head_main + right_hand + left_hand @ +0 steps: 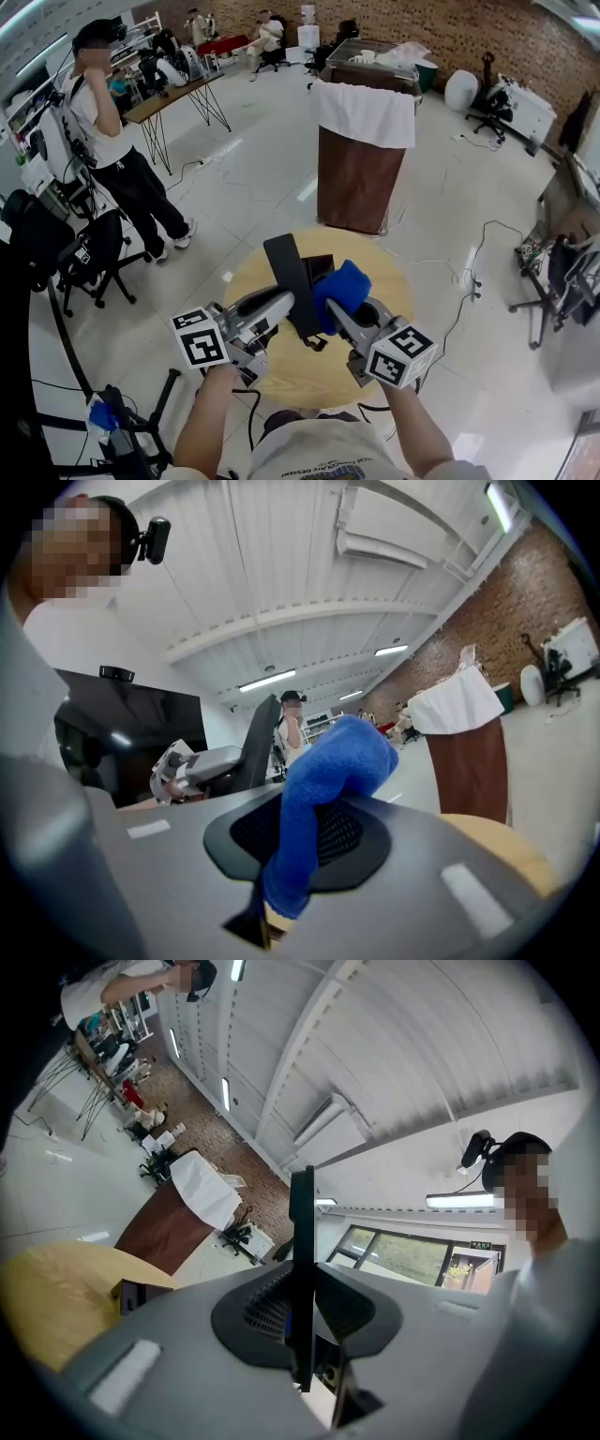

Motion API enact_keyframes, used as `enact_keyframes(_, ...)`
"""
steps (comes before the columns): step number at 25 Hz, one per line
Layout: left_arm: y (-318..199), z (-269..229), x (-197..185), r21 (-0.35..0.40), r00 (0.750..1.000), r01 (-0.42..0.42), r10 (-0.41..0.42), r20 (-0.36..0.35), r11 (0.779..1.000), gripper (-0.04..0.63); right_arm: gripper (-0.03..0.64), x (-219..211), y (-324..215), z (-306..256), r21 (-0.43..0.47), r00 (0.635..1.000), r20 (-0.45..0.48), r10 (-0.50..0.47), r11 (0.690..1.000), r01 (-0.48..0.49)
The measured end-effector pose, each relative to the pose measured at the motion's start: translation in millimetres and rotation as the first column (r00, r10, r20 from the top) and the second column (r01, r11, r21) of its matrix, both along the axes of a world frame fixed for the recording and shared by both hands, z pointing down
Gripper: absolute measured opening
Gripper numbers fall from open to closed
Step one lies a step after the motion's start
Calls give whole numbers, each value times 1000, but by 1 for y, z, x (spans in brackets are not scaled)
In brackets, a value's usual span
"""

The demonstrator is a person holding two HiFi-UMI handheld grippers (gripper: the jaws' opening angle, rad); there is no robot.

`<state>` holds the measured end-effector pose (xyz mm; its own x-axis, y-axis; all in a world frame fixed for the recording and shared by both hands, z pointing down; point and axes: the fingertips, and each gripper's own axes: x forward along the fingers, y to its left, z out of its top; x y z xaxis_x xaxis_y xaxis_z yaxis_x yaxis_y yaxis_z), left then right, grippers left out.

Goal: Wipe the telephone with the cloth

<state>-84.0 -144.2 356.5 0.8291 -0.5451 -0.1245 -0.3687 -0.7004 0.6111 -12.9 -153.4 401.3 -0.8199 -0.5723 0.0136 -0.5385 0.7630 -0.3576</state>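
The telephone is a flat black slab held upright above the round yellow table. My left gripper is shut on its lower part; in the left gripper view the telephone stands edge-on between the jaws of the left gripper. My right gripper is shut on a blue cloth, which lies against the telephone's right side. In the right gripper view the cloth bulges out of the right gripper, with the telephone just left of it.
A small dark box sits on the table behind the telephone. Beyond the table stands a brown cabinet draped in white. A person and a black chair are at the left. Cables run across the floor at the right.
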Motion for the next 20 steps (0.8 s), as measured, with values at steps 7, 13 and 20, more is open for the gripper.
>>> enact_keyframes(7, 8, 8, 11, -7, 998, -70, 70, 0, 998, 63, 60, -9, 0, -4, -77, 989, 135, -62, 994, 73)
enact_keyframes(13, 9, 17, 18, -28, 996, -90, 90, 8, 996, 63, 60, -8, -8, -13, -81, 982, 177, -71, 993, 86)
enact_keyframes(20, 19, 29, 28, -48, 992, -123, 124, 4, 991, 63, 60, -6, -21, -34, -41, 979, 193, -60, 997, 69)
